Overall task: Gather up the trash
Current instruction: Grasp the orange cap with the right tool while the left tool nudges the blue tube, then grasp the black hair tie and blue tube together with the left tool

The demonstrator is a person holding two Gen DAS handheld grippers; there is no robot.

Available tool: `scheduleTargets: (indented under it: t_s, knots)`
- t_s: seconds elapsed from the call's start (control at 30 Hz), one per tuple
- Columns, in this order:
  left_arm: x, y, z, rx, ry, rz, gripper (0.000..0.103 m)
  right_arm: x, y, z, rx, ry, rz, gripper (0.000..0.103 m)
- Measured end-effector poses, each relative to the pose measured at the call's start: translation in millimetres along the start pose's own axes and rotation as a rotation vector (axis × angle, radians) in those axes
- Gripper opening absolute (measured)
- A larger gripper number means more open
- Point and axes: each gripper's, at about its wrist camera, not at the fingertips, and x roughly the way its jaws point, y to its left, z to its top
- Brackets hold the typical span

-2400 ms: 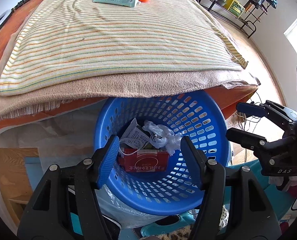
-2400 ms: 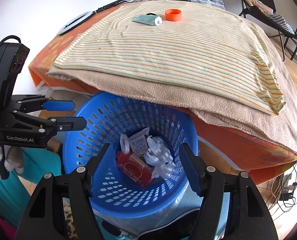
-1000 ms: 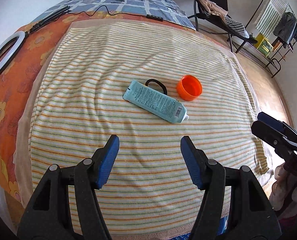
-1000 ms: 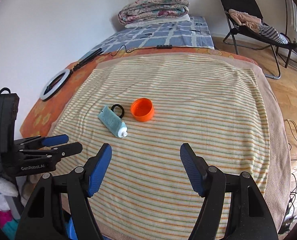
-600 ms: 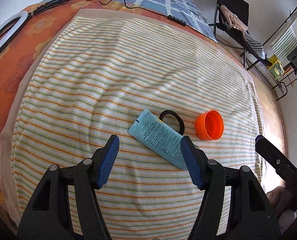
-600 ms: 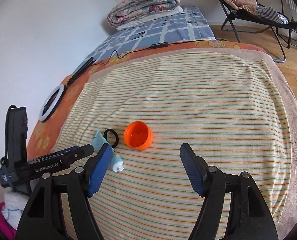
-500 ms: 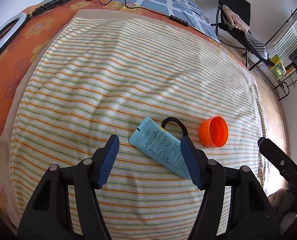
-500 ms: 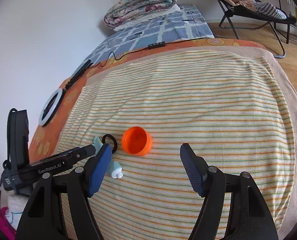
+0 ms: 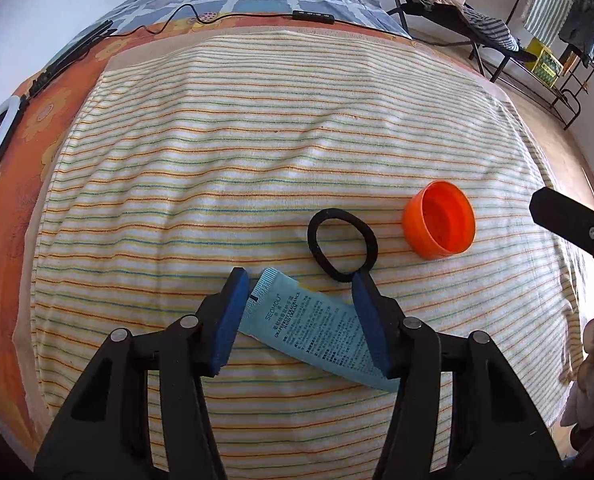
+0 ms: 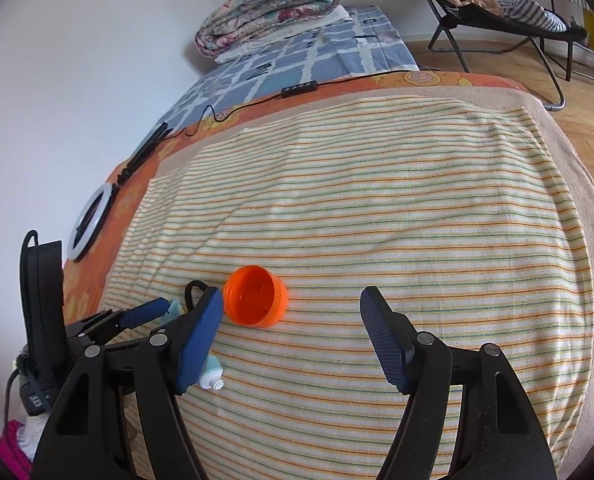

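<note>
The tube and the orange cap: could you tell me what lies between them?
A black hair tie lies between the tube and the orange cap, on the striped towel; the left wrist view shows it best.

— What covers the bed?
— A striped towel (image 9: 257, 128) over an orange flowered sheet (image 9: 13, 184).
— And further off?
— A ring light (image 10: 87, 226) at the edge, a folded quilt (image 10: 269, 8) by the wall, and a folding chair (image 10: 497, 4) on the wooden floor (image 10: 585, 96).
</note>
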Motion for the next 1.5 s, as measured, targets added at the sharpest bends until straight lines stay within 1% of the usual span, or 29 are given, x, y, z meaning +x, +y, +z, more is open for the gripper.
scheduleTargets:
  t_s: [0.03,0.13,0.27,0.33,0.4,0.47,0.5,0.53,0.6,0.7,0.73,0.8,0.87,0.9,0.93,0.97,1.0,1.03,1.13,1.17,1.2,1.23,1.27,1.3,1.4,1.5]
  knots:
    - [-3,5,-4,0.003,-0.003,0.007,0.039,1,0,0,0.000,-0.001,0.000,0.070]
    - [-9,20,-13,-0.013,0.005,-0.013,0.028,2,1,1,-0.005,0.000,-0.004,0.070]
    - [-19,38,-18,-0.074,0.010,-0.047,0.027,9,8,0,-0.023,0.011,-0.006,0.070]
    - [-24,45,-21,-0.125,0.020,-0.081,0.028,15,11,-1,-0.033,0.021,-0.008,0.070]
    - [-28,44,-26,-0.149,0.037,-0.119,0.034,21,15,-2,-0.039,0.031,-0.008,0.070]
    - [-30,37,-32,-0.151,0.057,-0.130,0.050,26,18,-2,-0.042,0.038,-0.010,0.070]
    - [-31,33,-34,-0.153,0.063,-0.140,0.054,28,19,-2,-0.043,0.041,-0.013,0.070]
    - [-31,29,-36,-0.153,0.065,-0.142,0.059,31,19,-2,-0.044,0.045,-0.018,0.070]
    - [-31,18,-37,-0.141,0.059,-0.144,0.061,36,19,-2,-0.040,0.052,-0.025,0.070]
    - [-28,2,-36,-0.066,0.041,-0.098,0.061,43,20,-3,-0.028,0.064,-0.019,0.070]
    - [-27,-3,-36,-0.040,0.036,-0.082,0.061,46,21,-3,-0.030,0.067,-0.021,0.065]
    - [-25,-7,-36,0.002,0.024,-0.055,0.056,50,23,-4,-0.042,0.080,-0.030,0.058]
    - [-25,-6,-37,0.032,0.013,-0.033,0.041,55,25,-6,-0.058,0.093,-0.044,0.050]
    - [-24,-1,-36,0.035,0.012,-0.036,0.039,57,25,-7,-0.065,0.101,-0.054,0.041]
    - [-25,3,-35,0.032,0.013,-0.038,0.032,59,24,-7,-0.068,0.106,-0.068,0.028]
    - [-26,8,-36,0.029,0.014,-0.033,0.025,60,23,-8,-0.071,0.106,-0.082,0.023]
    - [-27,13,-36,0.021,0.013,-0.032,0.022,59,20,-7,-0.072,0.103,-0.088,0.016]
    - [-28,18,-37,0.010,0.012,-0.039,0.021,58,18,-6,-0.069,0.099,-0.086,0.011]
    - [-32,30,-38,-0.018,0.010,-0.065,0.021,55,13,-6,-0.067,0.093,-0.100,0.007]
    - [-34,34,-39,-0.029,0.014,-0.073,0.023,54,12,-6,-0.066,0.093,-0.097,0.007]
    - [-35,36,-40,-0.043,0.023,-0.068,0.027,53,12,-7,-0.069,0.094,-0.096,0.007]
    - [-36,39,-42,-0.060,0.031,-0.066,0.041,53,13,-8,-0.076,0.095,-0.096,0.007]
    - [-37,40,-44,-0.073,0.029,-0.082,0.049,52,15,-9,-0.088,0.094,-0.097,0.006]
    - [-38,39,-47,-0.075,0.031,-0.093,0.049,52,17,-10,-0.099,0.093,-0.099,0.006]
    - [-34,26,-55,-0.024,0.052,-0.084,0.049,50,20,-11,-0.094,0.089,-0.087,0.005]
    - [-31,14,-58,0.041,0.032,-0.034,0.049,49,26,-11,-0.107,0.081,-0.087,0.005]
